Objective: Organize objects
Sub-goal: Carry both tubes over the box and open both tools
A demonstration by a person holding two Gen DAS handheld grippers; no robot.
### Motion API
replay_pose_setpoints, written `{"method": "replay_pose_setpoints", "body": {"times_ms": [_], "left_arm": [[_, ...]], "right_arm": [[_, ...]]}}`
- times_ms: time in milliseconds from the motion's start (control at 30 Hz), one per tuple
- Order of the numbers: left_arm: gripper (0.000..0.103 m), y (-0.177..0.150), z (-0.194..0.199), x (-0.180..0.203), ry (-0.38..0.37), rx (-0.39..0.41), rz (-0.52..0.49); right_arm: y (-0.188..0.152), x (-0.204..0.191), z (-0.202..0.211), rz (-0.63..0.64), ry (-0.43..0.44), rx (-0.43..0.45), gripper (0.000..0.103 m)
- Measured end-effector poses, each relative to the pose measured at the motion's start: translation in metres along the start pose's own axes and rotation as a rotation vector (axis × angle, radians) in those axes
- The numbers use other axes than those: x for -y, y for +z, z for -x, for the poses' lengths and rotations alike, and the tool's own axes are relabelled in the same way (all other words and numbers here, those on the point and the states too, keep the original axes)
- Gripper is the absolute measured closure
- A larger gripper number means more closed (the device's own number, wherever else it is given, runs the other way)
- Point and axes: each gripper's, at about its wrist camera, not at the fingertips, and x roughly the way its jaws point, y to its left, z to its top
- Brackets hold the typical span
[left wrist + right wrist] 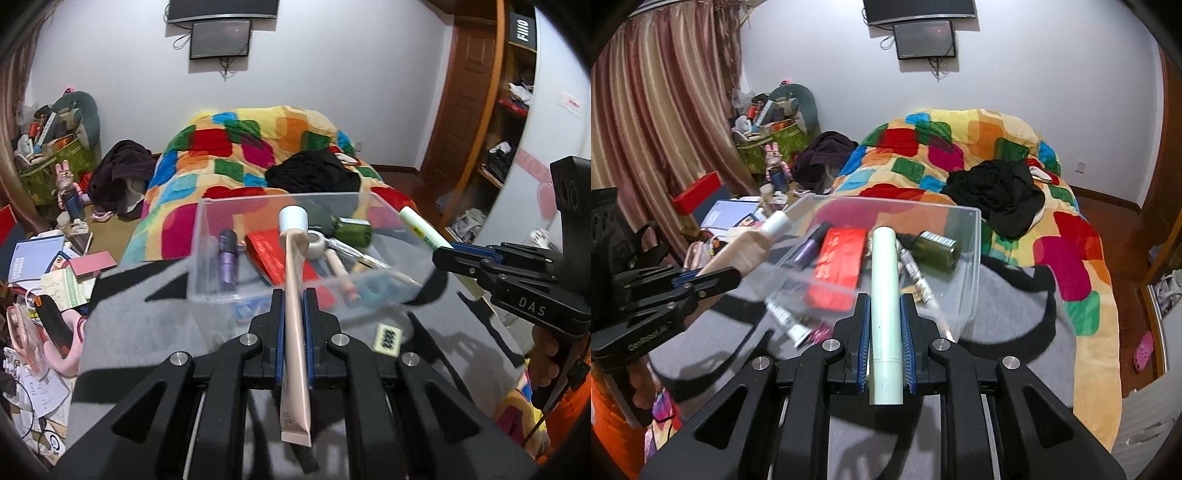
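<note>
My left gripper is shut on a beige tube with a white cap, which points toward the clear plastic box. My right gripper is shut on a pale green tube, also seen at the right of the left wrist view as the pale green tube. Both tubes hang just in front of the box. Inside the box lie a purple mascara, a red packet, a dark green bottle and several small tubes.
The box rests on a grey blanket with black shapes. A small yellow-labelled item lies on the blanket near the box. Behind is a colourful quilt with a black garment. Books and clutter crowd the left side.
</note>
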Motion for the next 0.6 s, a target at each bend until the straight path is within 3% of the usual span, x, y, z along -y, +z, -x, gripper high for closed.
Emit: {"method": "replay_pose_setpoints", "body": {"times_ms": [333,600], "left_arm": [[0.095,0.025,-0.032,-0.011,0.017,-0.052,0.004],[0.094,0.025,-0.040,-0.005,0.015,-0.070,-0.016]], "right_arm": [[0.023,0.006,-0.050,-0.020,0.008,-0.085,0.089],[0.025,-0.001,-0.072,0.008,0.020,-0.138,0.089]]}}
